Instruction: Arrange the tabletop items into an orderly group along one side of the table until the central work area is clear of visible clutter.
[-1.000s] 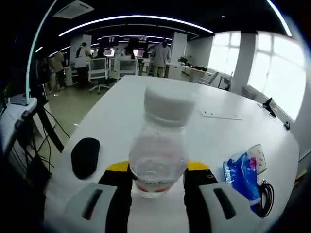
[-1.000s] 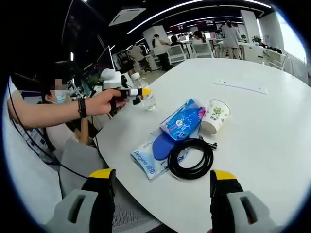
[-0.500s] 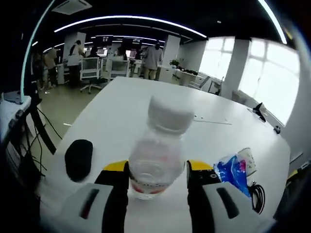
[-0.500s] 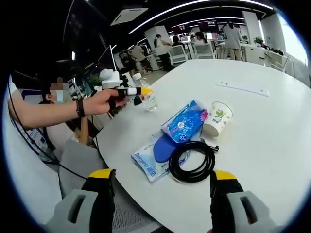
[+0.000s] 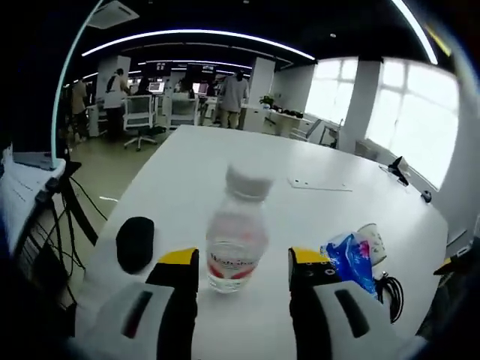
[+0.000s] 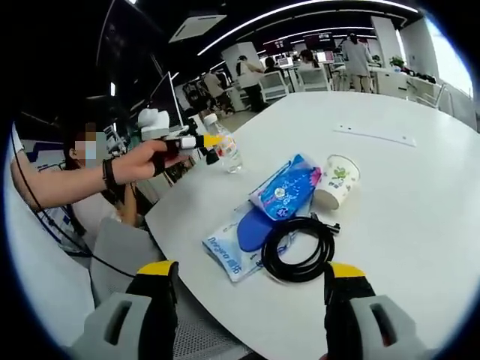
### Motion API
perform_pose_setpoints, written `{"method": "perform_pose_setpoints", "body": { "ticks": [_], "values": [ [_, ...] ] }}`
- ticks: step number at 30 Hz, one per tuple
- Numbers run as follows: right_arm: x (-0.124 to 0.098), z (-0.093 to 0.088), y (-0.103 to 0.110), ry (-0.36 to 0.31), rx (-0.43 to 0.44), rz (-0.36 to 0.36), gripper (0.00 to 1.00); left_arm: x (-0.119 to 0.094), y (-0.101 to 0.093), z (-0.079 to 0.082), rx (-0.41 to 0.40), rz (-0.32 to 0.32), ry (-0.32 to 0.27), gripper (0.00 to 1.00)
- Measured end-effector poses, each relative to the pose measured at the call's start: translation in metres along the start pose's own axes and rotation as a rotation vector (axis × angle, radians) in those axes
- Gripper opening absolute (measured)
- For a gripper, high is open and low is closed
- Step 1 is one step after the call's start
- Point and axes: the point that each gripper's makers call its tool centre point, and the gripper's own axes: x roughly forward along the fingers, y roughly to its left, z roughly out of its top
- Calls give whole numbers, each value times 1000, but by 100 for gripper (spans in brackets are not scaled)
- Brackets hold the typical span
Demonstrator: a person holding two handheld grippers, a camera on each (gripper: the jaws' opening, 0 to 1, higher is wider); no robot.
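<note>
My left gripper (image 5: pixel 233 271) sits wide open, bottle (image 5: pixel 236 240) standing free between; right gripper (image 6: pixel 248 283) wide too.

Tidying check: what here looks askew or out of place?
The cup lies tipped on its side against the blue packets, with the cable coiled over them. The bottle stands upright.
</note>
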Motion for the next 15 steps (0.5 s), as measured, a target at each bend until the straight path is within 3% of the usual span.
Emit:
{"method": "perform_pose_setpoints", "body": {
  "ticks": [10, 15],
  "values": [
    [3, -17, 2, 4, 27, 10, 82, -29, -12, -15, 1, 2, 5, 47],
    [3, -18, 0, 0, 37, 10, 82, -43, -16, -33, -15, 7, 21, 47]
  ]
}}
